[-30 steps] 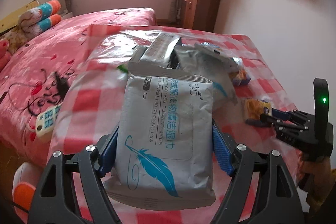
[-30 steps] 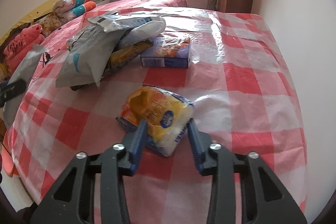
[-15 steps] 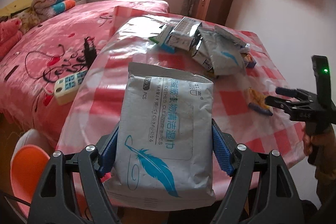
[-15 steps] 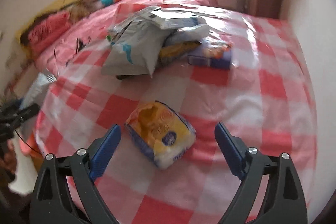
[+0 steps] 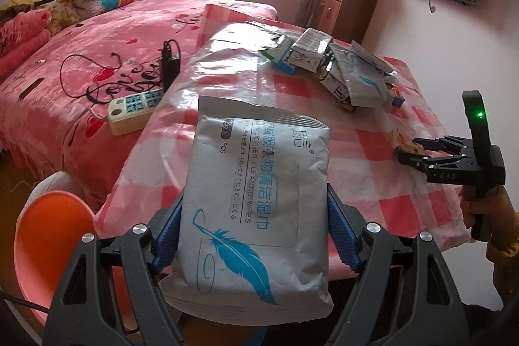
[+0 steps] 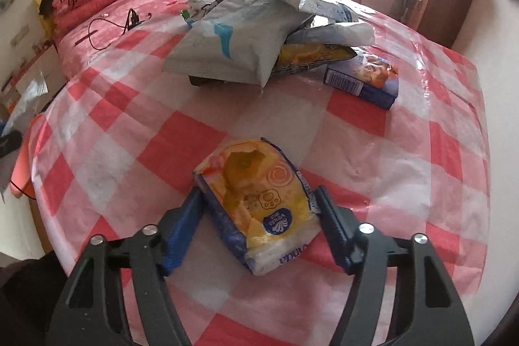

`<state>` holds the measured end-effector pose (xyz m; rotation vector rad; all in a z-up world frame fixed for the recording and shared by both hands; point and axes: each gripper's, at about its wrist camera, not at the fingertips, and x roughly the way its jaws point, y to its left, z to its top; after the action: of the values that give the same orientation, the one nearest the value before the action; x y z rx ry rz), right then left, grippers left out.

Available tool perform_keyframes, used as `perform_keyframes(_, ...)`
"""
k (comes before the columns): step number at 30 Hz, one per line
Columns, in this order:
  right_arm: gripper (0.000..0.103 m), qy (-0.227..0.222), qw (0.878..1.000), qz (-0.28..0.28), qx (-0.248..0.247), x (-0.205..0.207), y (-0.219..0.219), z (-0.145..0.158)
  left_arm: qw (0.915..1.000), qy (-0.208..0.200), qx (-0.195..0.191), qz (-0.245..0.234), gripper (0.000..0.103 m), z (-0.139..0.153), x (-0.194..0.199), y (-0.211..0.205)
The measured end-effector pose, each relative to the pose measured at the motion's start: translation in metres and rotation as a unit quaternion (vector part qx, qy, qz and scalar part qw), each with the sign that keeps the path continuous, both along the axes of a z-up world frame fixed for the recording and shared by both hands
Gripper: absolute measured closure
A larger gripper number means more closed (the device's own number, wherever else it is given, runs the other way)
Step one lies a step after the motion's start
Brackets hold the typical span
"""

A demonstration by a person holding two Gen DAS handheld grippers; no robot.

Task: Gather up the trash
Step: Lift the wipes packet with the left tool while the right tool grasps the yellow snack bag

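Blue-padded left gripper (image 5: pixel 254 235) pinches a wipes pack (image 5: pixel 256 203) off the table's (image 6: pixel 405 151) edge, while the right gripper's (image 6: pixel 258 227) jaws are closing around a tissue pack (image 6: pixel 259 203) near the front edge.

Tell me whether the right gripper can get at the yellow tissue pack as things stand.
Probably yes. The right gripper already straddles the tissue pack, its jaws closing with the pack between them, and nothing else on the table lies in the way.

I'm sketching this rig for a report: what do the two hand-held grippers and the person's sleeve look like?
Both the left gripper and right gripper have black angular frames with silver bolts and ribbed blue pads. A green light glows on the right one's upright. The sleeve is mustard yellow.
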<state>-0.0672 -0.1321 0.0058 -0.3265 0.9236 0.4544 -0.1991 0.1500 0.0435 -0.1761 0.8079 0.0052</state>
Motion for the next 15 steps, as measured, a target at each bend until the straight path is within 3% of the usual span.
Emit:
perform_keyframes(5,0.051,-0.011,1.0,-0.014,0.007,-0.011,0.005,0.007,0.9999,-0.002,0.0,0.015,0.025,-0.004,-0.012,0.011)
perform_keyframes(8,0.052,-0.011,1.0,-0.017,0.006,-0.018,0.01,0.007,0.9997,0.001,-0.006,0.022,0.025,-0.007,-0.017,0.019)
perform_keyframes(15,0.024,0.005,1.0,-0.001,-0.008,-0.017,0.014,-0.004,0.9996,0.004,-0.014,0.023,0.025,-0.014,-0.024,0.023)
